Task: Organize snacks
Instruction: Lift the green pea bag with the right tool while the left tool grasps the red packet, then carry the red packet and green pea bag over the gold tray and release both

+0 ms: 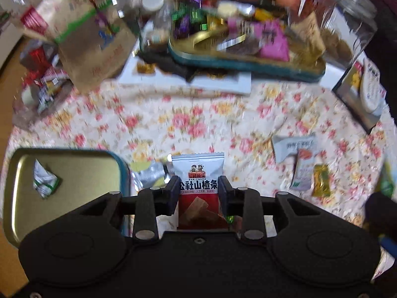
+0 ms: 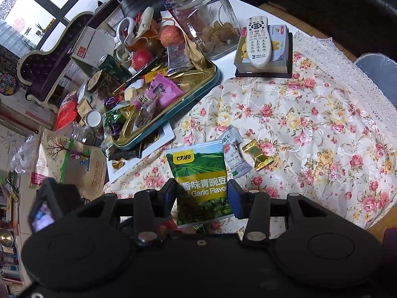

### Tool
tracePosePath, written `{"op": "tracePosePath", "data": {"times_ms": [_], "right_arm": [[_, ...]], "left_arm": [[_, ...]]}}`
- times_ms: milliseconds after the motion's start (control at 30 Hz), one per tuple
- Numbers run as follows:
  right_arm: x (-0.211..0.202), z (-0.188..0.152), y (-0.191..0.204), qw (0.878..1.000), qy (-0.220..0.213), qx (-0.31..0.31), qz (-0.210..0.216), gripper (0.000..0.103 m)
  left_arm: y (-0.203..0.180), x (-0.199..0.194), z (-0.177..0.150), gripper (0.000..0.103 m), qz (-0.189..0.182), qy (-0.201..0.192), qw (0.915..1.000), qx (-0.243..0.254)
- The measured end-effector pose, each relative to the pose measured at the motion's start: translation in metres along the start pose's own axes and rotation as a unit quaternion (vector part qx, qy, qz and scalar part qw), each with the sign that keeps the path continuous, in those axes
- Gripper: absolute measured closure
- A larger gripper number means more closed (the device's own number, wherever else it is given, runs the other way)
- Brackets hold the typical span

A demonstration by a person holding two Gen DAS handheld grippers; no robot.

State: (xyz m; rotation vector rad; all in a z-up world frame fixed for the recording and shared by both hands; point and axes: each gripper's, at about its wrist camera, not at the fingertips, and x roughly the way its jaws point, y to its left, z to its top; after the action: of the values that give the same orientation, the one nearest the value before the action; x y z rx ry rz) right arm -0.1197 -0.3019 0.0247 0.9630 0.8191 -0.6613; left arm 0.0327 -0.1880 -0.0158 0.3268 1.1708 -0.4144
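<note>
Clamped in the left gripper (image 1: 198, 190), a red hawthorn-strip packet (image 1: 198, 188) stands lengthwise, just right of the open gold tin (image 1: 74, 164); the right gripper (image 2: 202, 196) apparently pinches a green pea packet (image 2: 201, 173) over the floral worktop (image 2: 310, 124).

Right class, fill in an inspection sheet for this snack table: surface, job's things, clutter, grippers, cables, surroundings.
Surface: floral tablecloth, rumpled.
Job's things: red-and-white hawthorn snack packet; green garlic-pea packet; gold tin tray heaped with sweets; gold tin lid holding one wrapper; loose gold-wrapped sweet.
Clutter: white remote control on a box; glass jar; brown paper bag; red apples.
Grippers: left gripper shut on the hawthorn packet; right gripper shut on the pea packet.
Cables: nothing seen.
Surroundings: window, dark sofa.
</note>
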Motion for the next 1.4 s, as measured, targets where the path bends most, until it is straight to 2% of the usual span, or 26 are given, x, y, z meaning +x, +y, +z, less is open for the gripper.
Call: {"op": "tracePosePath", "data": {"times_ms": [267, 400, 500, 633, 833, 1067, 1233, 1400], "right_arm": [[-0.002, -0.007, 0.009, 1.0, 0.003, -0.015, 0.008, 0.056], [-0.001, -0.013, 0.018, 1.0, 0.004, -0.027, 0.01, 0.056], [0.001, -0.016, 0.024, 0.999, 0.003, -0.038, 0.006, 0.056], [0.008, -0.02, 0.029, 0.999, 0.013, -0.037, 0.002, 0.056], [0.021, -0.027, 0.045, 0.998, 0.019, -0.051, -0.012, 0.056], [0.041, -0.04, 0.074, 0.997, 0.032, -0.075, -0.019, 0.056], [0.054, -0.055, 0.102, 0.994, 0.04, -0.101, -0.018, 0.056], [0.066, -0.073, 0.129, 0.99, 0.052, -0.134, -0.011, 0.056]], "left_arm": [[0.014, -0.069, 0.022, 0.062, 0.005, -0.063, 0.998, 0.003], [0.027, -0.091, 0.023, 0.062, 0.001, -0.074, 0.9972, 0.013], [0.042, -0.097, 0.02, 0.062, 0.012, -0.076, 0.9968, 0.025], [0.071, -0.098, 0.016, 0.061, 0.024, -0.073, 0.9969, 0.016], [0.131, -0.095, 0.011, 0.061, 0.048, -0.074, 0.9957, -0.029], [0.199, -0.083, -0.001, 0.061, 0.063, -0.036, 0.9941, -0.08], [0.24, -0.079, -0.016, 0.061, 0.048, -0.015, 0.9926, -0.111], [0.272, -0.079, -0.028, 0.061, 0.052, -0.016, 0.9891, -0.137]]}}
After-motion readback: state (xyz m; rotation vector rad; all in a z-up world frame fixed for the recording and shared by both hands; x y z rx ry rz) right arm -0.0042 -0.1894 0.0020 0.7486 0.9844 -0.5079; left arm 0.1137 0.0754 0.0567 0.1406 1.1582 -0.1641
